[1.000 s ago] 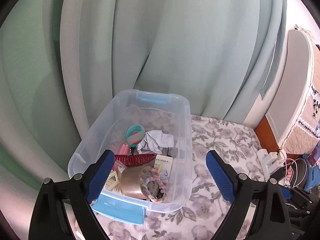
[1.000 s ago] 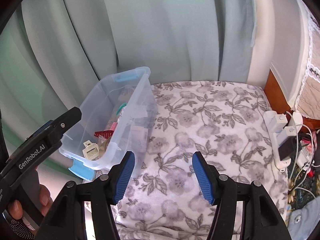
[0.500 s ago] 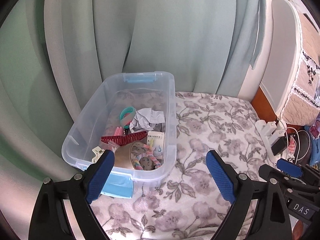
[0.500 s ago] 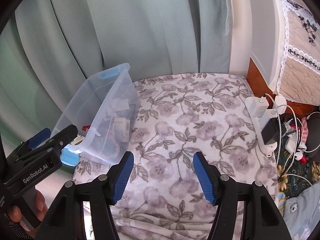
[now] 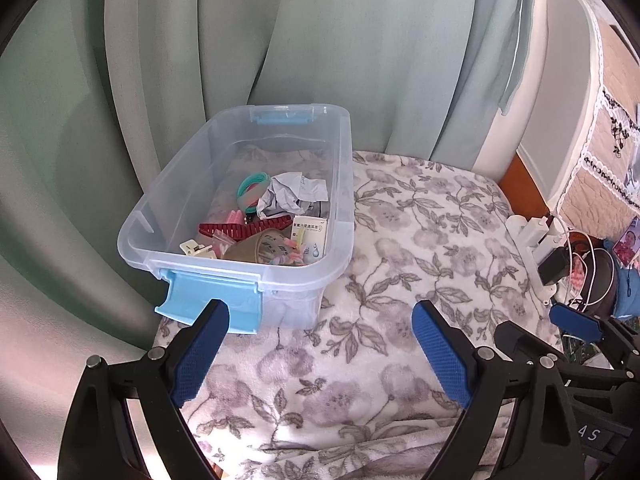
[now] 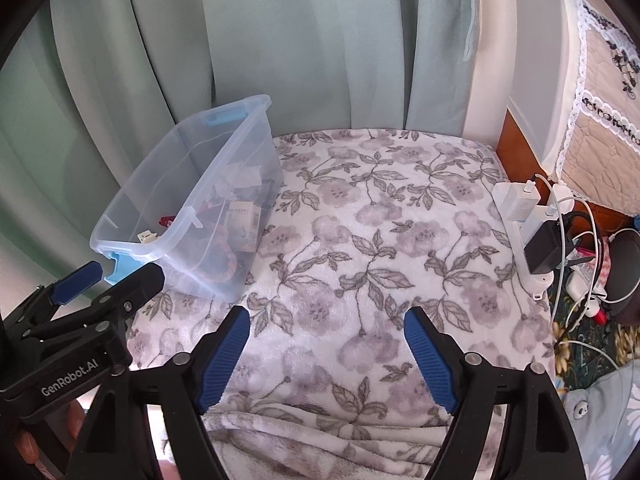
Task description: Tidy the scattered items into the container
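Note:
A clear plastic bin (image 5: pixel 345 184) with light blue latches stands at the left of a floral blanket (image 5: pixel 420 240), against the curtain. Inside lie crumpled paper (image 5: pixel 290 192), teal rings (image 5: pixel 250 189), a red comb (image 5: pixel 248 229), a white medicine box (image 5: pixel 310 236) and a brown tape roll (image 5: pixel 250 249). My left gripper (image 5: pixel 318 312) is open and empty, just in front of the bin's near right corner. My right gripper (image 6: pixel 326 314) hovers over bare blanket right of the bin (image 6: pixel 244 148); its jaws are opening with nothing between them. The left gripper (image 6: pixel 128 271) shows at lower left.
Green curtains (image 5: pixel 320 60) hang behind the bin. A white power strip (image 6: pixel 532 220) with chargers and tangled cables lies off the blanket's right edge. A padded headboard (image 6: pixel 600 80) rises at the far right. A hand (image 6: pixel 28 448) holds the left gripper's handle.
Both grippers have drawn back and lower, so the bin sits farther ahead and more blanket shows. The right gripper's jaws have spread wider. The left stays open.

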A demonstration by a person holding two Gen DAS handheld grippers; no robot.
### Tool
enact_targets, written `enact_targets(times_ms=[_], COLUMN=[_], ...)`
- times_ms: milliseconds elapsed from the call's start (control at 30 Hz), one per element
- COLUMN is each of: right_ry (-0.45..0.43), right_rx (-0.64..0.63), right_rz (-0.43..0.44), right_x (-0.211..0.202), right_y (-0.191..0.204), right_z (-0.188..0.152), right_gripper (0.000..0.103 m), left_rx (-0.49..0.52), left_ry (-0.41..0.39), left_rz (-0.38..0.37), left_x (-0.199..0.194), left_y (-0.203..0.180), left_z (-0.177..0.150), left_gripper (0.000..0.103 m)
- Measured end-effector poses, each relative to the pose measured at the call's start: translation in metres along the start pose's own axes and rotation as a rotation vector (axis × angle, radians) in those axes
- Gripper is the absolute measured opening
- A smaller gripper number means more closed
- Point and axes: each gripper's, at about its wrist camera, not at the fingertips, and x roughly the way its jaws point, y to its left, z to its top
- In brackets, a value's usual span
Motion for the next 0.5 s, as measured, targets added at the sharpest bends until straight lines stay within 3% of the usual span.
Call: enact_targets(times_ms=[200, 500], right_ry=[-0.009, 0.006], right_rx=[-0.013, -0.060], right_rz=[-0.007, -0.028], right_x=[-0.001, 0.002], right_y=[0.002, 0.019], right_z=[-0.001, -0.005], right_gripper=[0.102, 0.103], left_rx=[-0.017, -0.059], left_ry=[0.016, 0.034], left_rz=[-0.004, -0.001], left_x=[0.004, 0.008], left_y=[0.010, 0.024], left_z=[-0.008, -0.014], left_gripper=[0.093, 0.093])
